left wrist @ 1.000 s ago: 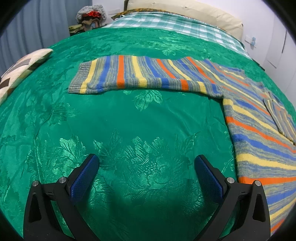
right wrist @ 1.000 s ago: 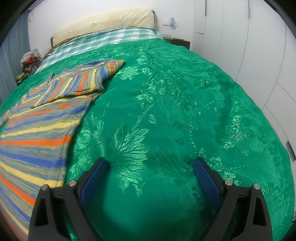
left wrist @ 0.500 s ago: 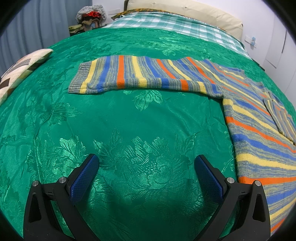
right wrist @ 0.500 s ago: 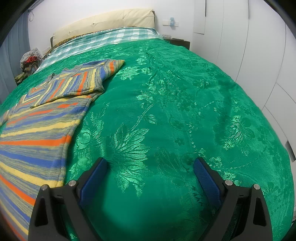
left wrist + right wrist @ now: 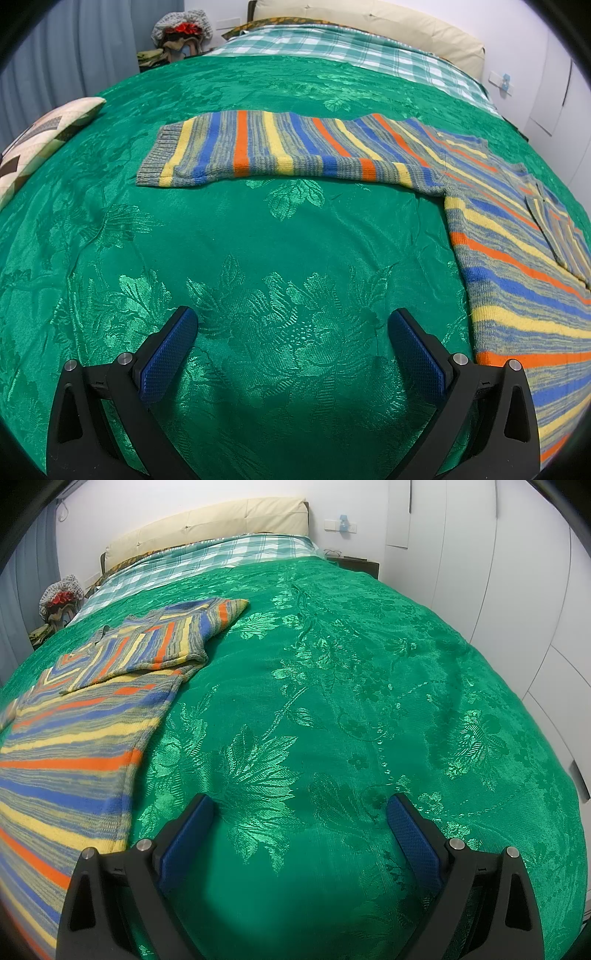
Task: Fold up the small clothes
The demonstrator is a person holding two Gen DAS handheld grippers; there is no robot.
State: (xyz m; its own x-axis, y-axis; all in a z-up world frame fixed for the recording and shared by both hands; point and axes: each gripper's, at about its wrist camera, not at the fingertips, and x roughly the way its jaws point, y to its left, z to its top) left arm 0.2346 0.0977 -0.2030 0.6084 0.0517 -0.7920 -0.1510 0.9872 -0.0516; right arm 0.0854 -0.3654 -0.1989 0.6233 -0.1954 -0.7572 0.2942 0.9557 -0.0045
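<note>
A green floral bedspread (image 5: 258,240), a checked sheet (image 5: 351,48) and a patterned cushion (image 5: 40,136).

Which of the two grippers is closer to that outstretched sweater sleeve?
Left. The left gripper faces the outstretched sleeve across bare bedspread. The right gripper sits off the sweater's other side, where that sleeve barely shows.

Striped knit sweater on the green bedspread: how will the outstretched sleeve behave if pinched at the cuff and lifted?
The striped knit sweater lies limp and flat, so its outstretched sleeve will probably droop. The chunky knit likely stretches somewhat. The shiny green bedspread may let the body slide when pulled.
</note>
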